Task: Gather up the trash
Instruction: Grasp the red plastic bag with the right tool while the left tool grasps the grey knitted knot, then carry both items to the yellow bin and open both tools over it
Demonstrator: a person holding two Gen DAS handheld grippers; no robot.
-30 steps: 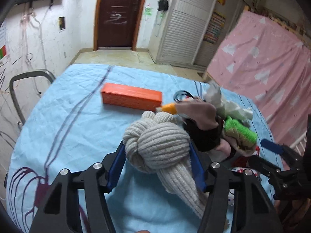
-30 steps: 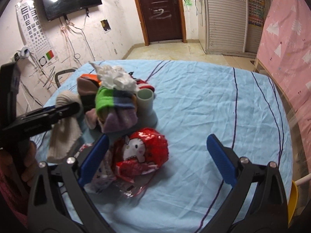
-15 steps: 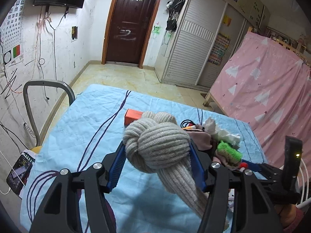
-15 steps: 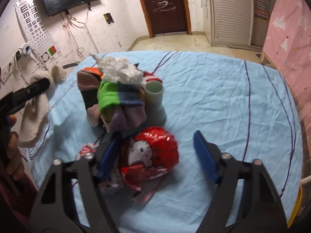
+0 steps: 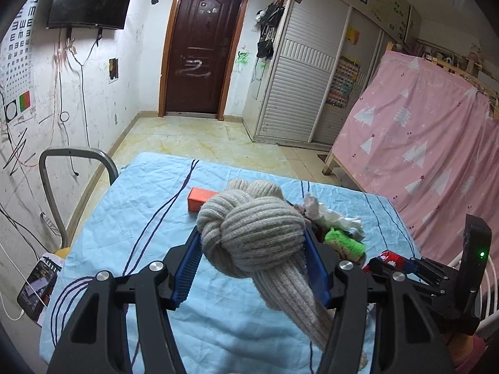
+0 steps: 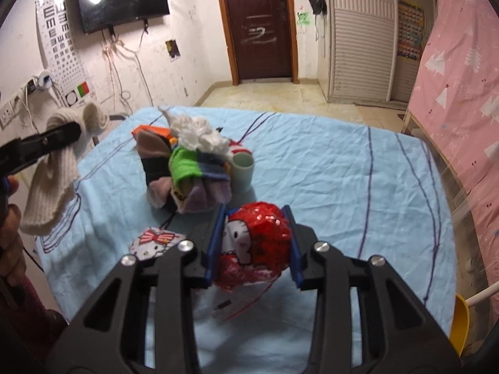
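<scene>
My left gripper (image 5: pixel 252 261) is shut on a knotted beige knit sock (image 5: pixel 249 233) and holds it above the blue sheet; it also shows in the right wrist view (image 6: pixel 59 143). My right gripper (image 6: pixel 254 243) is shut on a crumpled red Hello Kitty wrapper (image 6: pixel 255 243), lifted just off the sheet. A pile of socks (image 6: pixel 190 171) with white crumpled tissue (image 6: pixel 196 134) on top lies behind it, beside a pale green cup (image 6: pixel 241 170). A white Hello Kitty wrapper (image 6: pixel 152 243) lies at the left front.
An orange box (image 5: pixel 201 198) lies behind the sock. The blue-sheeted bed (image 6: pixel 343 171) fills the middle. A grey chair frame (image 5: pixel 62 162) and a phone (image 5: pixel 37 283) stand left of it. A pink curtain (image 5: pixel 430 143) hangs on the right.
My right gripper moved in and closed on the red wrapper, raising it slightly. My left gripper lifted the knit sock higher and back from the pile.
</scene>
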